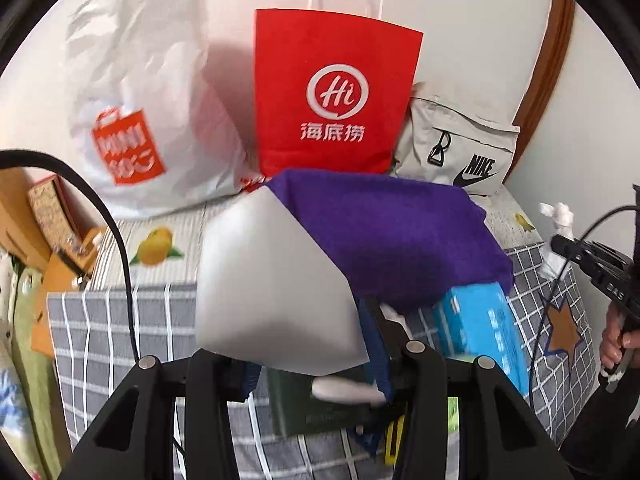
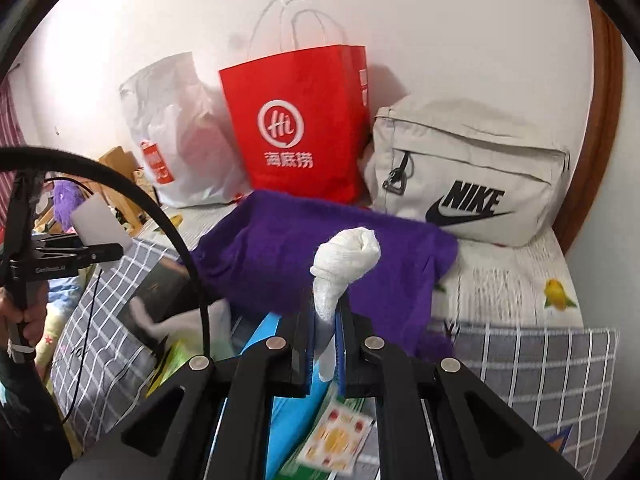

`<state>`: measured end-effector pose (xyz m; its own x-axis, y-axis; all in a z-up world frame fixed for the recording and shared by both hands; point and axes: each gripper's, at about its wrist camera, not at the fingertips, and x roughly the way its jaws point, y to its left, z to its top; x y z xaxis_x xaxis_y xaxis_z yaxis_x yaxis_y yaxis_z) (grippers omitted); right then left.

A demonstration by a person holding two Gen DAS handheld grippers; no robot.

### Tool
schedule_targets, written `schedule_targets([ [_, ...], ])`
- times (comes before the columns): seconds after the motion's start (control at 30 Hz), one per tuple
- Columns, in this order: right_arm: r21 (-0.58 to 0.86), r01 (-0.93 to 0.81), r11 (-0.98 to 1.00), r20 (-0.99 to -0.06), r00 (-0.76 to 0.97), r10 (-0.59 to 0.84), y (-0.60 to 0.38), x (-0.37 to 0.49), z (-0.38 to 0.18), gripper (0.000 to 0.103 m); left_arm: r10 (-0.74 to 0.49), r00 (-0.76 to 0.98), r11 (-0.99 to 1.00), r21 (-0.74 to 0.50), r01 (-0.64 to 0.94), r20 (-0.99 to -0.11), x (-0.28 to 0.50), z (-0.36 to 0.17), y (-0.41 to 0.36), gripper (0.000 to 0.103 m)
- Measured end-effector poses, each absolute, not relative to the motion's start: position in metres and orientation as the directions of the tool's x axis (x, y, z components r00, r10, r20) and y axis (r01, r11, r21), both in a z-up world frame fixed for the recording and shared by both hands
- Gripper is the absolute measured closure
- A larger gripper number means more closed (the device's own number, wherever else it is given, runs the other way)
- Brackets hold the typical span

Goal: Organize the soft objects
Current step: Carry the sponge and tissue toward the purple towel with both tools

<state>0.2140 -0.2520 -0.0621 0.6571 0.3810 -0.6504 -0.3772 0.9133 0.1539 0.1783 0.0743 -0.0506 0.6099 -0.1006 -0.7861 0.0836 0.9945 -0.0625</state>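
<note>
Risk sits nearest you: your right gripper (image 2: 325, 334) is clenched on only the thin tail of a rolled white sock (image 2: 344, 266), whose bulky knotted end stands above the fingertips, so a quick swing could let it slide out, in my judgement. Your left gripper (image 1: 316, 364) holds a pale grey foam block (image 1: 272, 284) between half-spread jaws; the block fills much of that camera's view, so you may misjudge what lies beneath. Just beyond, a purple towel (image 2: 320, 248) lies rumpled over a blue box (image 1: 480, 328) on the checked blanket (image 2: 540, 376). Farthest, against the wall, stand a white plastic bag (image 1: 148, 92) on the left, a red paper bag (image 1: 336, 92) in the middle and a beige bag (image 2: 472, 172) on the right.
</note>
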Motion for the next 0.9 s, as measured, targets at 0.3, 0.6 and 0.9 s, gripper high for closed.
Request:
schedule_targets([
  [0.3,0.188,-0.318,0.929,-0.735,0.582,0.348,-0.245,0.313,-0.109,0.094,-0.132,0.580,0.991,-0.092,0.097,-0.804,0.239,-0.059,0.065,0.061],
  [0.6,0.224,-0.292,0.930,-0.807,0.479,0.345,-0.236,0.381,-0.159,0.094,-0.126,0.543,0.990,-0.074,0.117,-0.831,0.295,-0.076,0.054,0.061],
  [0.9,0.186,-0.251,0.950,-0.847,0.450,0.285,-0.239,0.402,-0.187,0.092,-0.117,0.480,0.989,-0.060,0.133,-0.869,0.334,-0.095,0.031,0.061],
])
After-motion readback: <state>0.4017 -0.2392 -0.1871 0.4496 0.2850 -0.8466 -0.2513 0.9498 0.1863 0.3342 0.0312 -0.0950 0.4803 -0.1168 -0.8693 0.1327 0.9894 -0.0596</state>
